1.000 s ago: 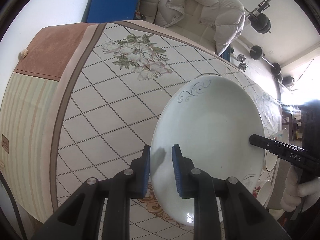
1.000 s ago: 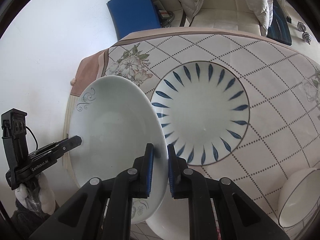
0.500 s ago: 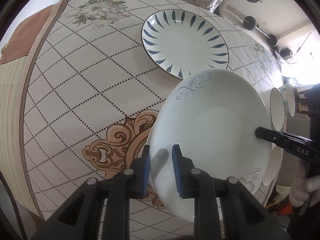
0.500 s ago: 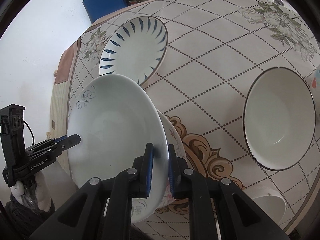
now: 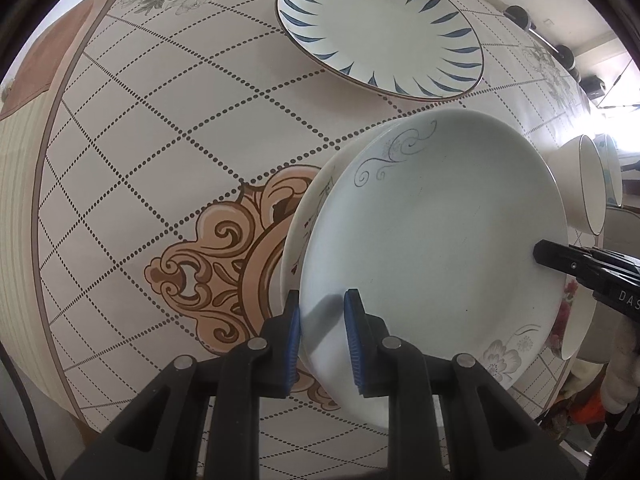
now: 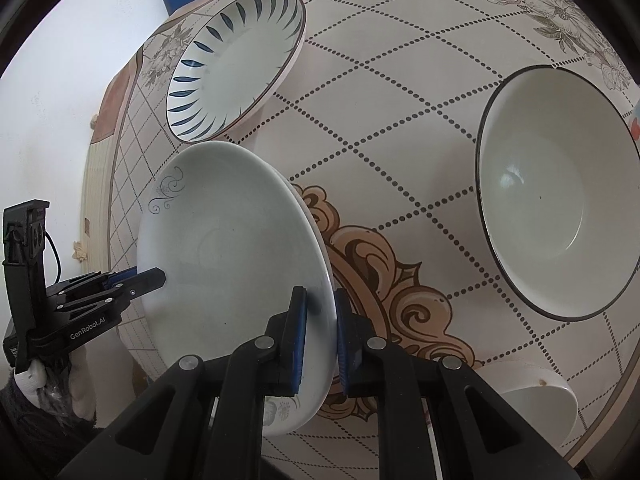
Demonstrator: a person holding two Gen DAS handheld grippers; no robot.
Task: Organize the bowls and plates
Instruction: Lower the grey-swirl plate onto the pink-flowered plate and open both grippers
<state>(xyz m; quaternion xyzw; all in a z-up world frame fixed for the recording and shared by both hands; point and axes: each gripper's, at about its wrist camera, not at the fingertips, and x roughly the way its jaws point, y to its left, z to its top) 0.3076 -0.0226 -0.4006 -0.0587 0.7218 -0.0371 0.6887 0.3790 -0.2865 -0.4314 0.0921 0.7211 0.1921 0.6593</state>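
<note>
Left wrist view: the left gripper [image 5: 320,320] pinches the pale plate's [image 5: 432,248] near rim; the right gripper [image 6: 320,320] clamps its opposite rim, directly over a flowered plate [image 5: 304,216] on the table [image 5: 160,120].

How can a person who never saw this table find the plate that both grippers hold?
Start at the brown scroll ornament in the middle of the tablecloth. Above it, the held plate is pinched at opposite rims by the left gripper and right gripper. Unlike the blue-petal plate, it is plain with grey swirls.
</note>
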